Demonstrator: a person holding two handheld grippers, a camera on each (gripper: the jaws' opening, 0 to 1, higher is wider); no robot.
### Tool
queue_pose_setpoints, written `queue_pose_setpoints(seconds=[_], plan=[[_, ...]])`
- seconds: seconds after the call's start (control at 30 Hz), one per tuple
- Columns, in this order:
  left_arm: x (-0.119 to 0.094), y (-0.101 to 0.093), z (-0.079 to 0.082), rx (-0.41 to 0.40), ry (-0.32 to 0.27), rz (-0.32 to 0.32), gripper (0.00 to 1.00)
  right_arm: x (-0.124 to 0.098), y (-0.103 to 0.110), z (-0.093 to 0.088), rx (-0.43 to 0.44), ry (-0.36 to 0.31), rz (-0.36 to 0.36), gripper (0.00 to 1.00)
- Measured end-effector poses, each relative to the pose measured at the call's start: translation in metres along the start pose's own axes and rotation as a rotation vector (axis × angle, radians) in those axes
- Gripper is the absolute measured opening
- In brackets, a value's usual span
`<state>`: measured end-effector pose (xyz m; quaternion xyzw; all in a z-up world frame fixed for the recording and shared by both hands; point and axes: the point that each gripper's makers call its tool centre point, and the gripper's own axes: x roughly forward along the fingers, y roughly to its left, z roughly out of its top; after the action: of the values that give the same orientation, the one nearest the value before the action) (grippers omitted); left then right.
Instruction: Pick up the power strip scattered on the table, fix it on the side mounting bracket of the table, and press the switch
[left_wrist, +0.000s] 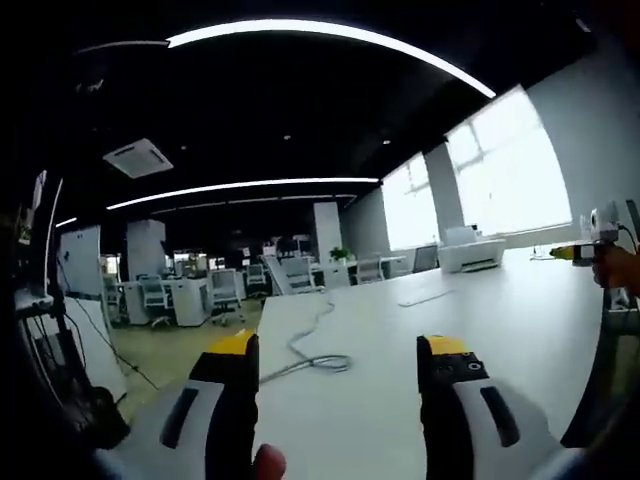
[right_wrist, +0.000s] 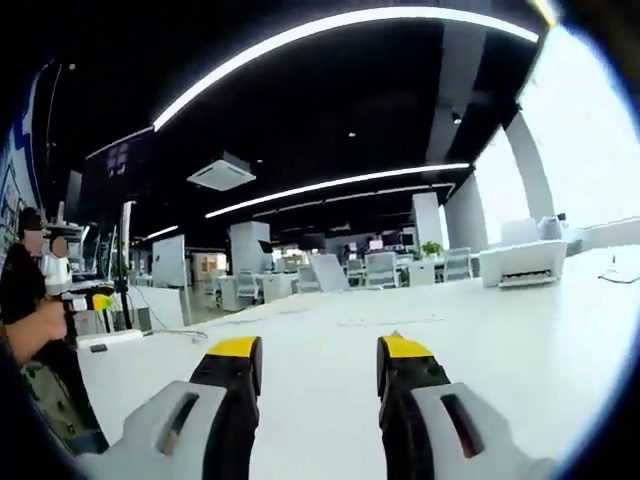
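Showing what looks like the start of the task, with nothing grasped yet. Nearest, left gripper, jaws apart and empty, held low and level over the white table, probably for a clear look along the surface before reaching. Just beyond its tips, a grey cable lying in a loose loop and trailing toward the far edge. Right gripper likewise spread wide with nothing between the jaws, poised above bare tabletop, apparently kept free for the pick. Off to the left in the right gripper view, near the table's edge, a long, slim white bar with a thin cord running from it: most likely the power strip, lying flat, close beside the left gripper. Too small to make out sockets or switch. Farther on, a thin flat item of uncertain kind at mid-table. Farthest, a white printer-like box at the table's end, below bright windows.
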<state>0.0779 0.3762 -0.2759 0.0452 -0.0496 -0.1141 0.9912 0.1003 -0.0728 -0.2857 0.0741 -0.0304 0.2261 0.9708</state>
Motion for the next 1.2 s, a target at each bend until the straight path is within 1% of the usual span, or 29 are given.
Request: queue_pose_setpoints(seconds=[0.1, 0.23, 0.47, 0.7, 0.83, 1.03, 1.1, 1.2], plan=[[0.001, -0.004, -0.004, 0.001, 0.006, -0.005, 0.68, 0.001, -0.003, -0.003, 0.013, -0.007, 0.0, 0.46], [0.001, -0.004, -0.007, -0.014, 0.008, -0.001, 0.68, 0.004, -0.005, -0.006, 0.02, -0.001, -0.001, 0.48], [0.0, -0.003, -0.008, -0.016, 0.011, -0.006, 0.68, 0.007, -0.005, -0.003, 0.028, -0.016, -0.007, 0.48], [-0.001, 0.003, -0.007, -0.018, 0.004, 0.006, 0.69, 0.014, -0.003, 0.001, 0.018, -0.019, -0.005, 0.49], [0.002, 0.006, -0.003, -0.024, -0.009, 0.009, 0.69, 0.017, 0.002, 0.001, -0.007, -0.008, -0.001, 0.5], [0.004, 0.001, 0.006, -0.025, -0.047, -0.009, 0.69, 0.022, 0.011, 0.004, -0.02, -0.002, 0.005, 0.5], [0.005, 0.001, 0.007, -0.024, -0.049, -0.011, 0.69, 0.022, 0.009, 0.002, -0.02, 0.004, 0.0, 0.5], [0.005, 0.001, 0.008, -0.045, -0.047, -0.018, 0.7, 0.022, 0.006, 0.0, -0.018, 0.005, -0.007, 0.5]])
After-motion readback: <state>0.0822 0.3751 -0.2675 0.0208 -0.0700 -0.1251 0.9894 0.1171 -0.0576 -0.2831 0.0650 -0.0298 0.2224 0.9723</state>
